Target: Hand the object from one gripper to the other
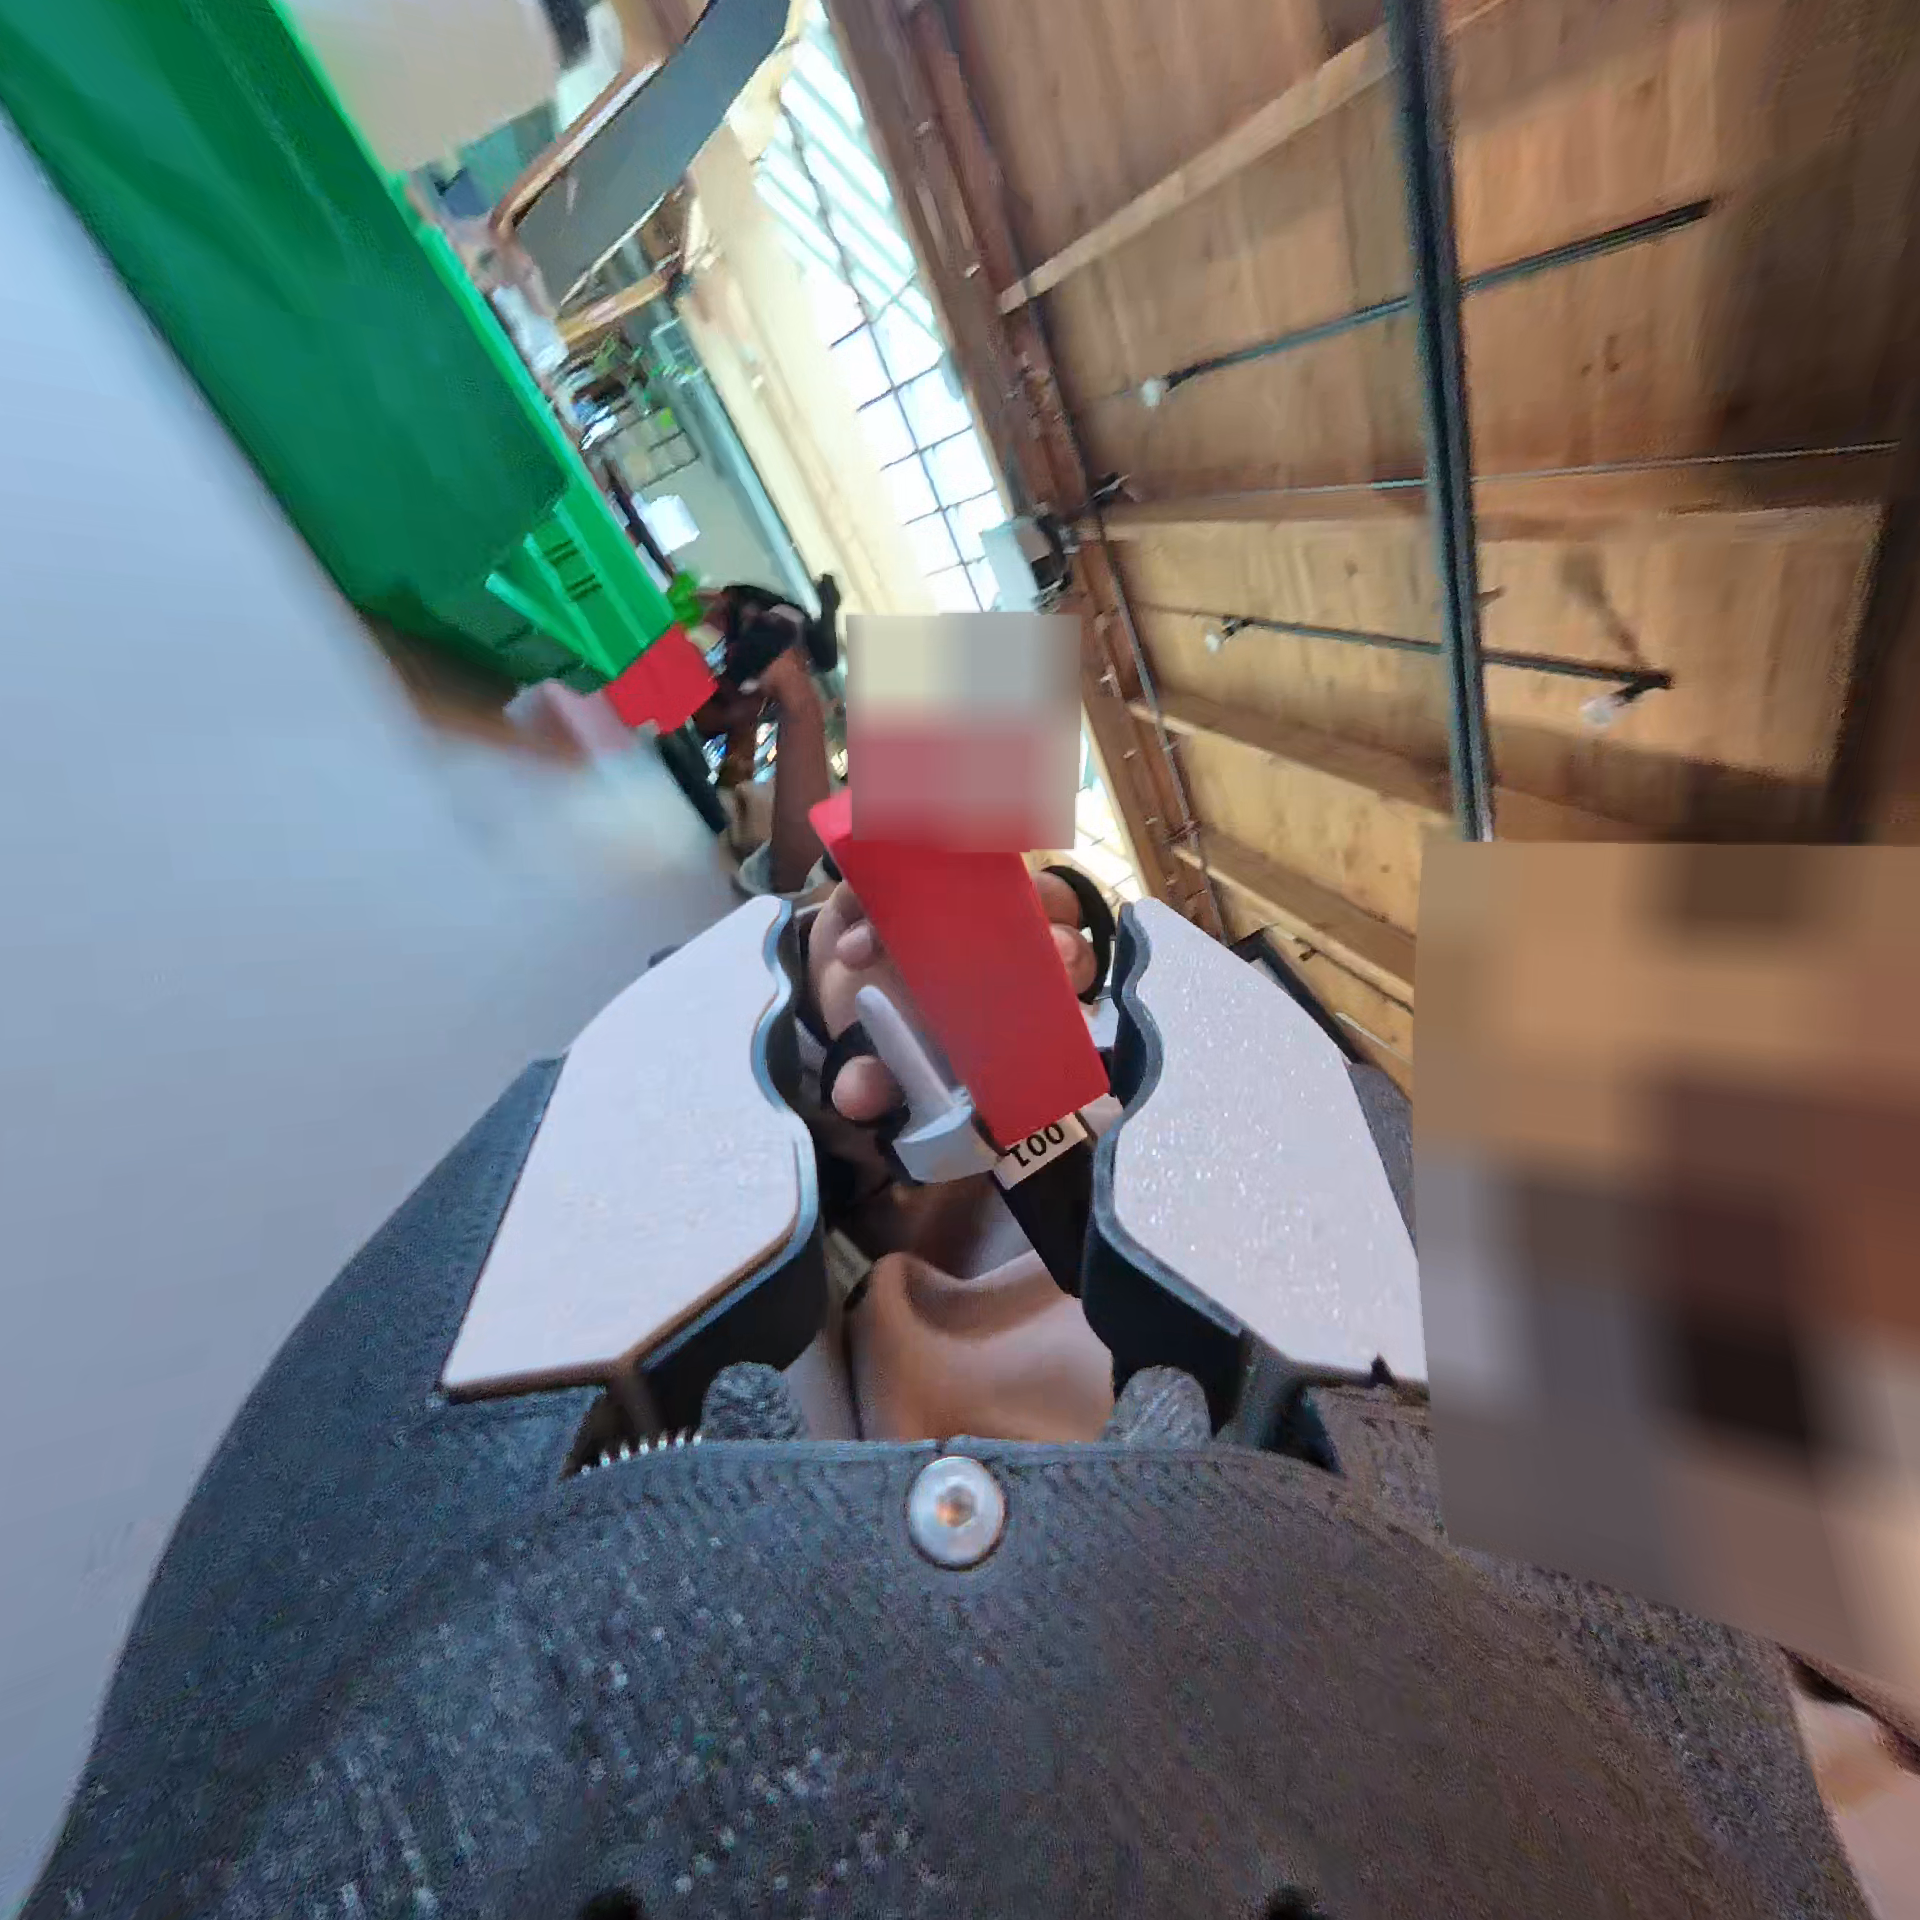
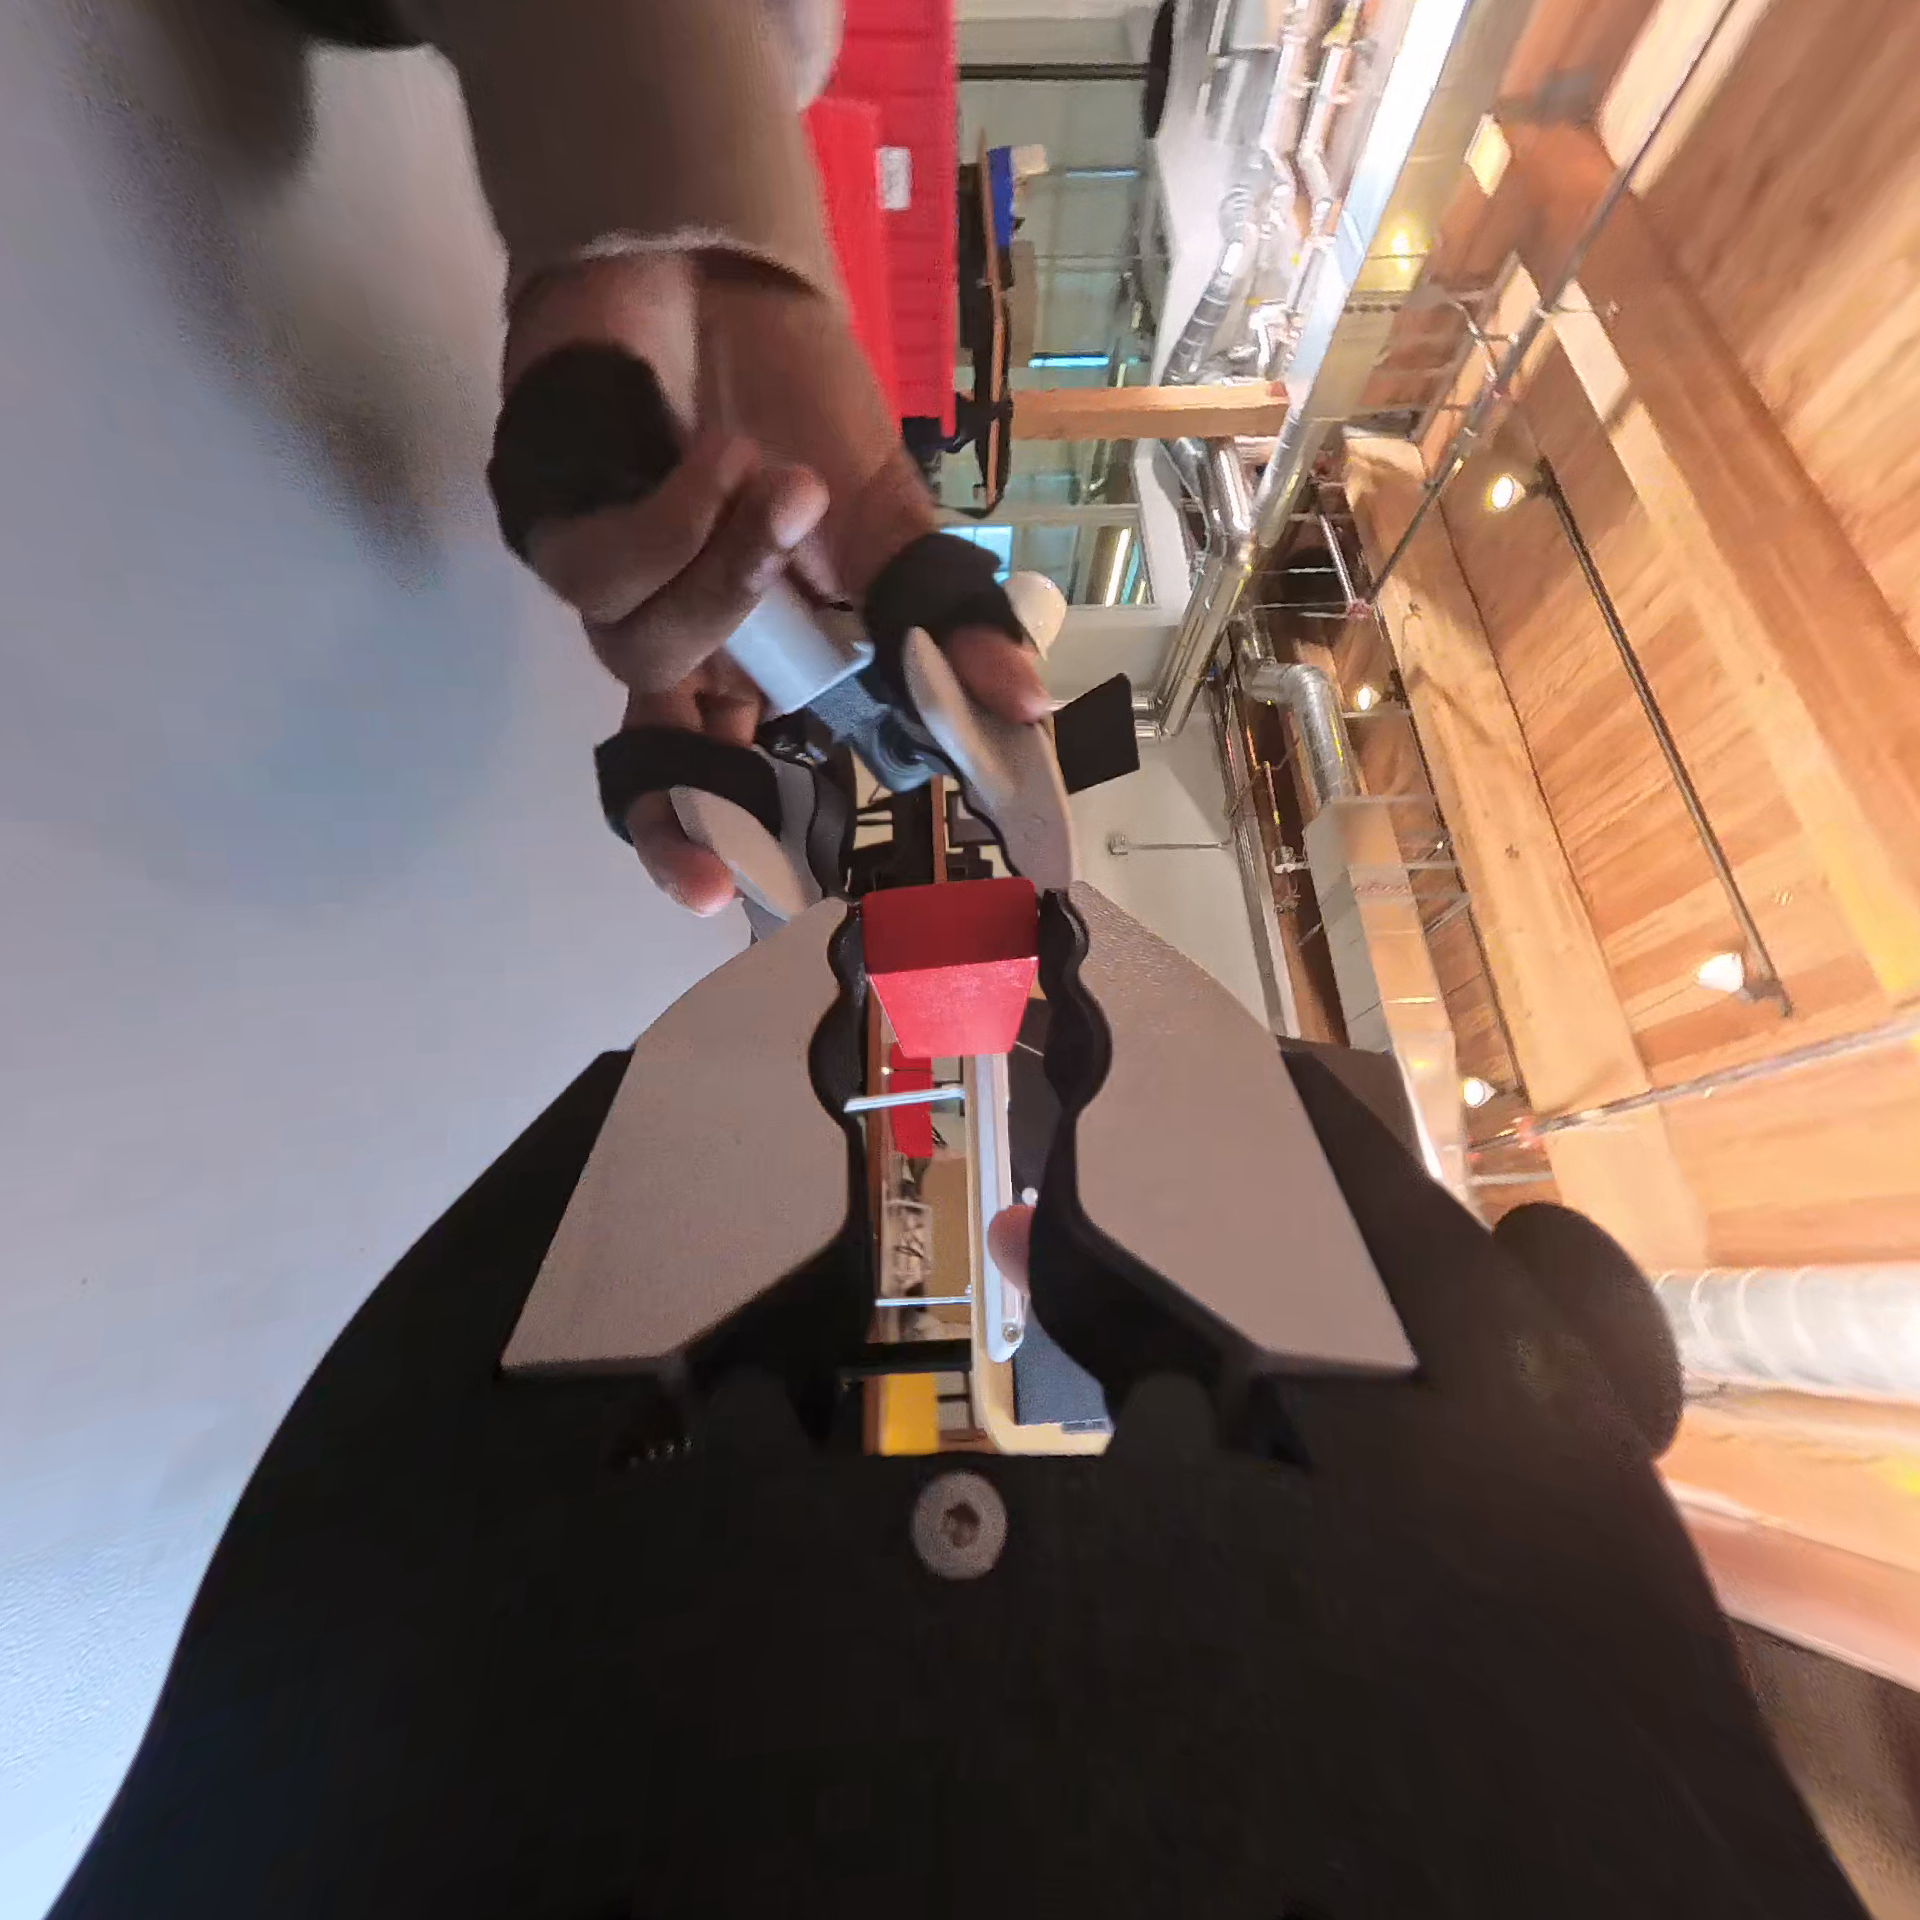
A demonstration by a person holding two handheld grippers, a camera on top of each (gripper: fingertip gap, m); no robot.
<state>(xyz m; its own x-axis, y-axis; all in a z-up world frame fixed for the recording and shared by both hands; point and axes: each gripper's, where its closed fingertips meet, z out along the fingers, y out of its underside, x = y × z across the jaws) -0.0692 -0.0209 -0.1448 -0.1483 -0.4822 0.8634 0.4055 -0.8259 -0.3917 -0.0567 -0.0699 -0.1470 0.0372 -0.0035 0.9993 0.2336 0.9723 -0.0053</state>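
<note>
1. The room is a large hall with a wooden plank ceiling (image 1: 1558, 364) crossed by dark rails, a tall gridded window (image 1: 894, 395) and, in the right wrist view, silver ducts (image 2: 1247, 436) running beside the timber; both views are rolled on their side.
2. A green block (image 1: 312, 312) with a red end (image 1: 660, 675) fills the upper left of the left wrist view, blurred; red panels (image 2: 894, 208) stand far back in the right wrist view.
3. The red object (image 2: 951, 971), a flat tapering wedge, sits between the tips of the right hand-held gripper (image 2: 951, 935); its two fingers are drawn in against the wedge's sides and grip it.
4. In the left wrist view the same red object (image 1: 966, 977) reaches into the gap between the fingers of the left hand-held gripper (image 1: 951, 935); these stand apart, with space on the left side and the wedge close to the right finger (image 1: 1247, 1143); whether it touches there I cannot tell.
5. In the right wrist view the left hand-held gripper shows just beyond the wedge, held by a hand (image 2: 707, 582) in a fingerless black glove, its grey fingers (image 2: 997, 769) spread to either side of the wedge's far end.
</note>
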